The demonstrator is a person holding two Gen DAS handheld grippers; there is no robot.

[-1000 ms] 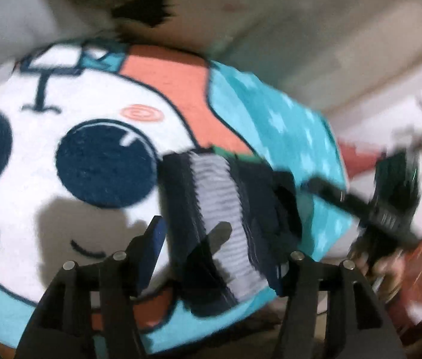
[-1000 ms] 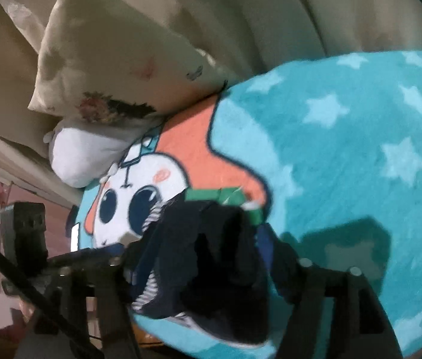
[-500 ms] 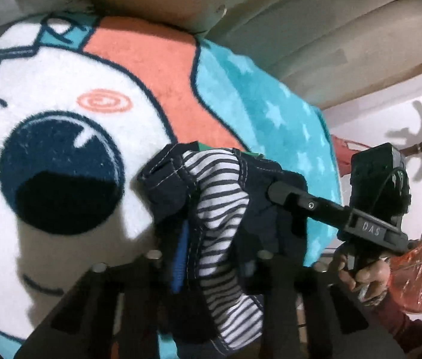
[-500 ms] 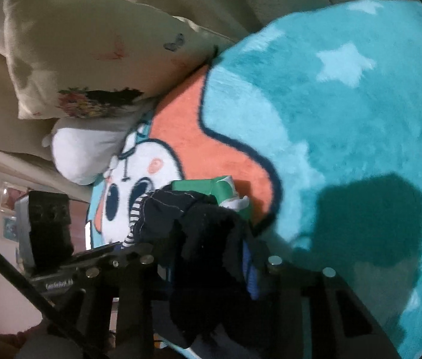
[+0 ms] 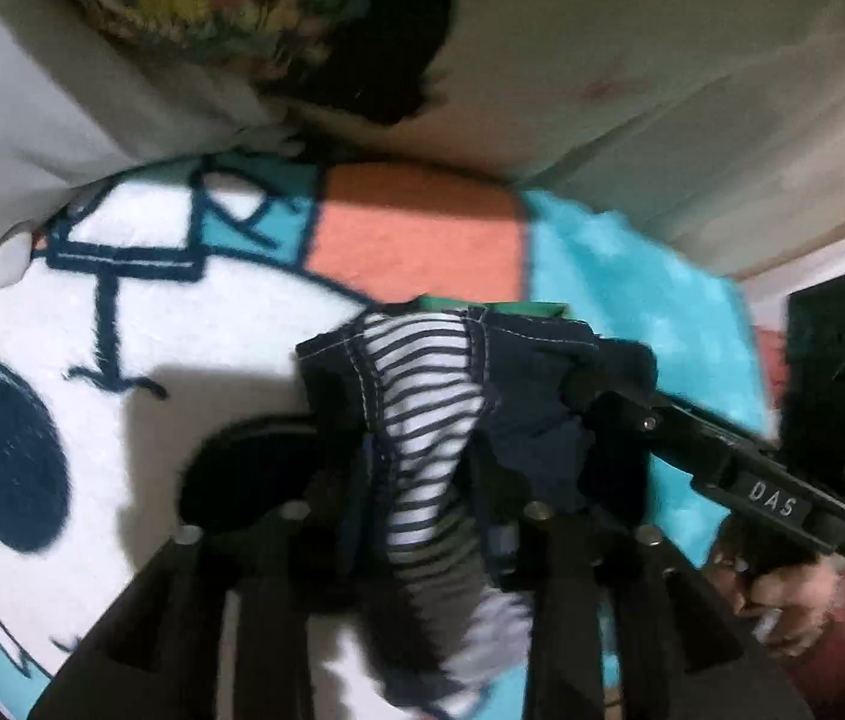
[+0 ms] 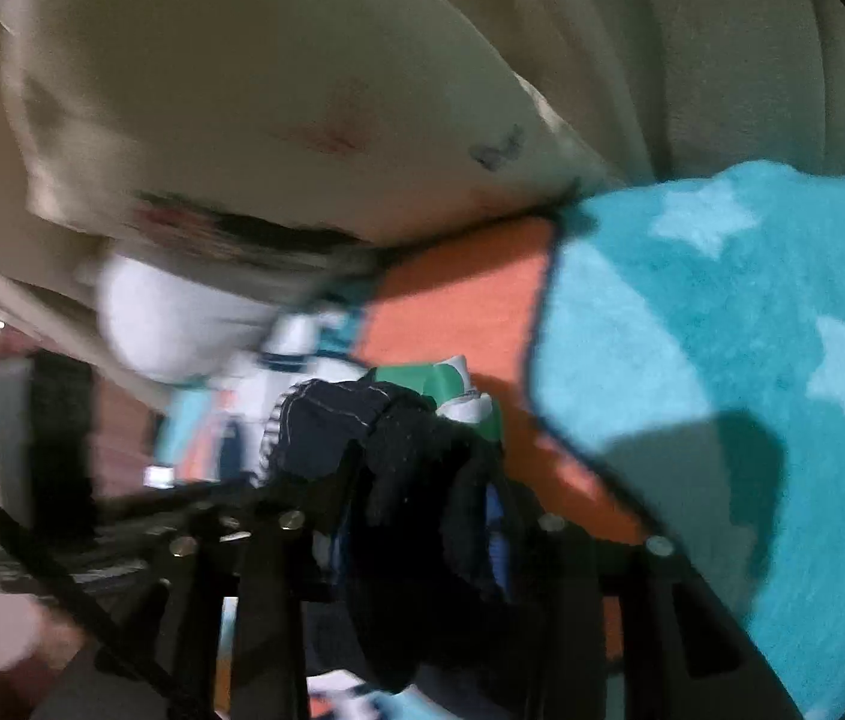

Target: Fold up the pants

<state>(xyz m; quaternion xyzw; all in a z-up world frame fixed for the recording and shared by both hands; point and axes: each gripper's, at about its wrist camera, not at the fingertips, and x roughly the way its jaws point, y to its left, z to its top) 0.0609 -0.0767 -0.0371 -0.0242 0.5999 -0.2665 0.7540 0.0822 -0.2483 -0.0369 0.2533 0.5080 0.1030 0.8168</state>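
The small dark blue pants (image 5: 518,372), with a striped lining showing at the waist, are being held up just above the blanket (image 5: 632,276), near the end where the pillows are lying. The cloth is being pinched in the left gripper (image 5: 422,516) at the striped part, and its jaws are being opened a little while the cloth is between them. The other side of the waist is being held in the right gripper (image 6: 422,516), and those jaws are being opened too, with dark cloth bunched between them. The pants are being stretched from one gripper to the other, so the long way of the waist is running across, and the rest is hanging down toward the cameras. Both grippers are being kept about equally close to the pants. A green folded thing (image 6: 422,378) is lying on the blanket just behind the pants. The blanket is being seen as fluffy, with a big cartoon face, an orange patch and teal with pale stars. A cream pillow (image 6: 242,120) and a white pillow (image 6: 170,324) are being rested at its far edge.
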